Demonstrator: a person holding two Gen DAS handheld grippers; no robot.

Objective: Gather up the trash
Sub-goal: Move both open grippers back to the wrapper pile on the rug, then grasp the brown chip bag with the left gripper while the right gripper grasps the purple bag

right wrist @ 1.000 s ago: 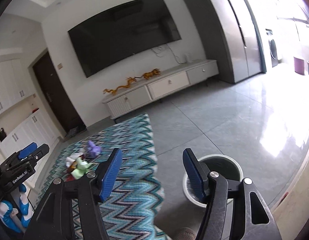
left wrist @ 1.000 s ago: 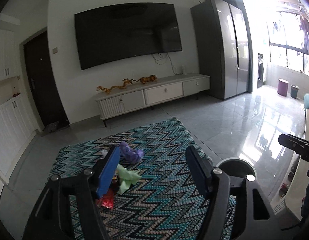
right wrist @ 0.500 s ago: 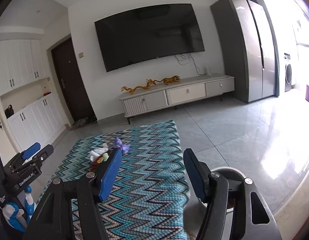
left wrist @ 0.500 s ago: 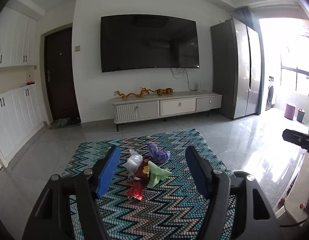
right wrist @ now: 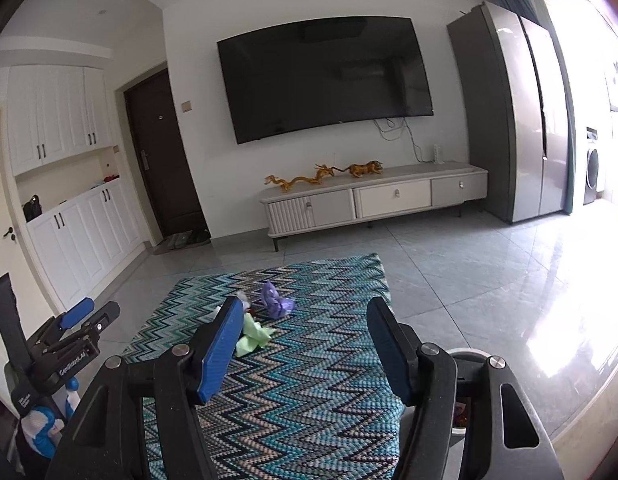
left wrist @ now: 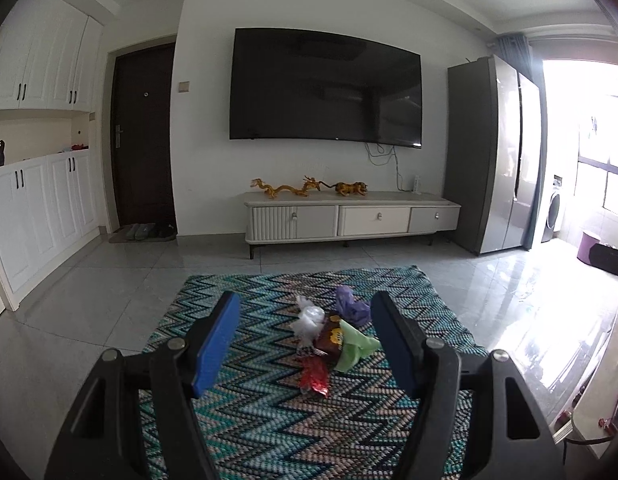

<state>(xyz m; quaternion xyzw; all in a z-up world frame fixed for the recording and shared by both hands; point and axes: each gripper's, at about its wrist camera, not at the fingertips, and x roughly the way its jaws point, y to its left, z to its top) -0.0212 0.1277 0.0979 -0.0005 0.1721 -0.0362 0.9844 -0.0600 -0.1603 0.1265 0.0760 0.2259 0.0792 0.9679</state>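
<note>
Flooring of glossy grey tile (left wrist: 109,280) fills the room, with a large black wall-mounted television (left wrist: 325,92) at 12 o'clock in both views. A tall grey double-door refrigerator (left wrist: 493,152) stands at 2 o'clock from the television. A low white media cabinet with drawers (left wrist: 349,220) sits directly beneath the screen and carries golden dragon and tiger figurines (left wrist: 309,189). A dark brown entry door (left wrist: 143,140) is at 10 o'clock in the left wrist view.

A teal, black and beige zigzag-patterned woven rug (left wrist: 269,420) lies on the tile in the foreground. The trash sits as one cluster near the rug's middle: a crumpled purple wrapper (left wrist: 351,307) at the far side, a crumpled white plastic piece (left wrist: 309,318) at 9 o'clock from it, a pale green crumpled paper (left wrist: 355,348), a brown snack packet (left wrist: 331,338) between these, and a red foil wrapper (left wrist: 315,376) nearest the camera. A round white-rimmed waste bin (right wrist: 467,360) shows at 4 o'clock in the right wrist view, partly hidden behind the gripper, just off the rug's edge.

The left gripper (left wrist: 305,336) has its blue-padded jaws standing apart with nothing between them; the cluster lies beyond. The right gripper (right wrist: 305,340) is likewise spread and empty.
</note>
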